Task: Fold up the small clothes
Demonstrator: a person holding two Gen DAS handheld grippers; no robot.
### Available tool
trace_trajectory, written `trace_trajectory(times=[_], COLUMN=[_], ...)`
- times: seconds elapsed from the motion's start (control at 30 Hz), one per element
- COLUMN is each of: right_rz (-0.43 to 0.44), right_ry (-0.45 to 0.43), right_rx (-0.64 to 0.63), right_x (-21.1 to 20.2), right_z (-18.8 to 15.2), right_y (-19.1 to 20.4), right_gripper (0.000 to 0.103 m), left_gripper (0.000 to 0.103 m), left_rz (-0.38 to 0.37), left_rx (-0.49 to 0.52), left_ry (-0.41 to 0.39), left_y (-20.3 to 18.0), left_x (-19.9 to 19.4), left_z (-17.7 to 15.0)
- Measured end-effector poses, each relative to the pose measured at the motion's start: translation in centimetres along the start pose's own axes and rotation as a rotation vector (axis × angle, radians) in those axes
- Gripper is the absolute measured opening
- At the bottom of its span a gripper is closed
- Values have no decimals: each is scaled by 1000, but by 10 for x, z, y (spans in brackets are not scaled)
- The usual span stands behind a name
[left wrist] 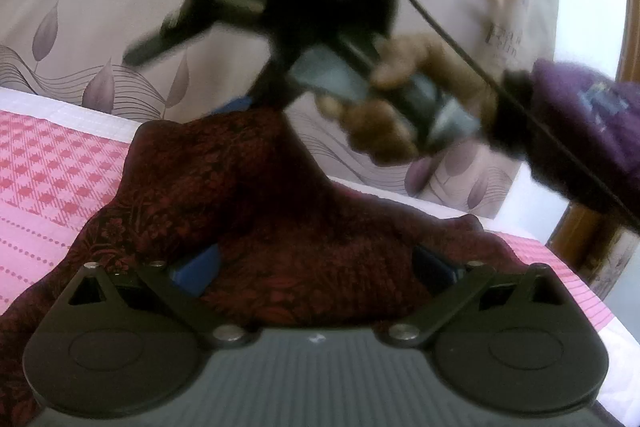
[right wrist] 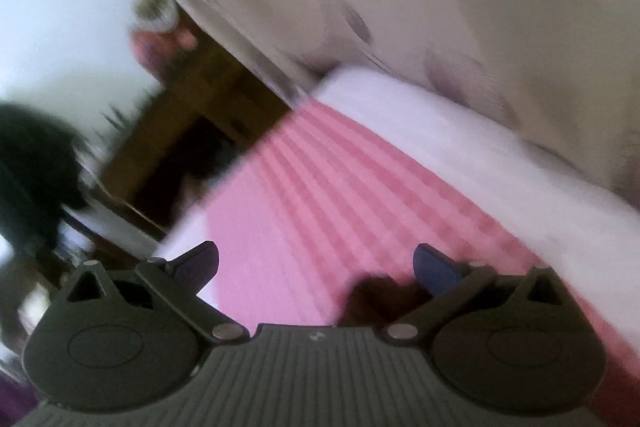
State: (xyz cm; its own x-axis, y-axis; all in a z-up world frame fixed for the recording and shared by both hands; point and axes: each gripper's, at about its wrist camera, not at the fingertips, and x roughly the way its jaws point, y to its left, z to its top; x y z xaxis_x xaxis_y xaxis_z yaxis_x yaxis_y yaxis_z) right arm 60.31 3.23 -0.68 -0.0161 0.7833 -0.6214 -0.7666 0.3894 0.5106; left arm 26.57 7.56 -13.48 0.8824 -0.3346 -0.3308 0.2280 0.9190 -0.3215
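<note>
Lying bunched on the pink checked bedsheet, the dark red patterned garment fills the middle of the left wrist view — one part rises in a peak toward the top, the rest spreads down to the camera body. The left gripper has its blue fingers spread wide, the cloth sitting between and over them; not pinched, so released. The right finger pad is mostly buried in the fabric.

Above the peak, the right gripper is in the air, blurred, held in the person's right hand with a purple sleeve behind it and a black cable running past. From this view its fingers cannot be judged.

Right wrist view is heavily blurred and tilted. Right gripper fingers stand apart with nothing between them — released. Only a small dark red bit of the garment shows, low, just beside the right-hand finger. Pink bedsheet below, a white strip along its far edge, and a pale leaf-print cloth behind the bed in both views. Brown wood shows at the left.
</note>
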Motion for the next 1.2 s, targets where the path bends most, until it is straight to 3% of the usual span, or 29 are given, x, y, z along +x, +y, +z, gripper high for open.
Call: trace_trajectory(times=[0.07, 0.1, 0.13, 0.2, 0.33, 0.43, 0.5, 0.6, 0.63, 0.7, 0.8, 0.9, 1.0, 1.1, 1.2], right_rz=[-61, -92, -131, -200, -201, -246, -251, -163, -155, -164, -156, -199, -276, -427, -555], right_ry=[91, 130, 159, 150, 19, -50, -76, -150, -181, -299, -411, -411, -354, -298, -309], right_rx=[-61, -107, -165, -262, -308, -260, -194, -75, -45, -5, -12, -82, -119, -136, -105], right_x=[10, 14, 21, 32, 34, 46, 55, 52, 42, 9, -41, -70, -68, -59, -59], right_z=[-4, -8, -12, -19, -15, -12, -18, -27, -27, -29, -38, -69, -108, -148, -177], right_y=[11, 17, 25, 39, 43, 23, 2, -21, -22, -24, -17, 5, 13, 10, -2], right_gripper=[98, 86, 67, 33, 27, 23, 22, 34, 47, 60, 60, 60, 60, 58, 55], left_gripper=[103, 103, 103, 103, 103, 103, 103, 103, 103, 103, 103, 103, 103, 103, 103], left_rz=[1, 4, 7, 22, 72, 92, 94, 97, 100, 100, 101, 102, 103, 93, 83], left_rx=[1, 2, 4, 12, 3, -24, -35, -47, -49, -49, -49, -49, -48, -69, -86], left_ry=[-1, -2, -3, -13, -57, -47, -30, -25, -23, -26, -24, -24, -22, -15, -8], left_y=[0, 0, -1, -3, -2, 3, 5, 9, 9, 10, 8, 7, 8, 12, 15], left_x=[0, 0, -1, -2, -8, -5, -2, -3, -2, -3, -1, 0, -1, 1, 4], left_z=[0, 0, 0, -1, -1, 0, 0, 1, 1, 1, 1, 2, 1, 2, 3])
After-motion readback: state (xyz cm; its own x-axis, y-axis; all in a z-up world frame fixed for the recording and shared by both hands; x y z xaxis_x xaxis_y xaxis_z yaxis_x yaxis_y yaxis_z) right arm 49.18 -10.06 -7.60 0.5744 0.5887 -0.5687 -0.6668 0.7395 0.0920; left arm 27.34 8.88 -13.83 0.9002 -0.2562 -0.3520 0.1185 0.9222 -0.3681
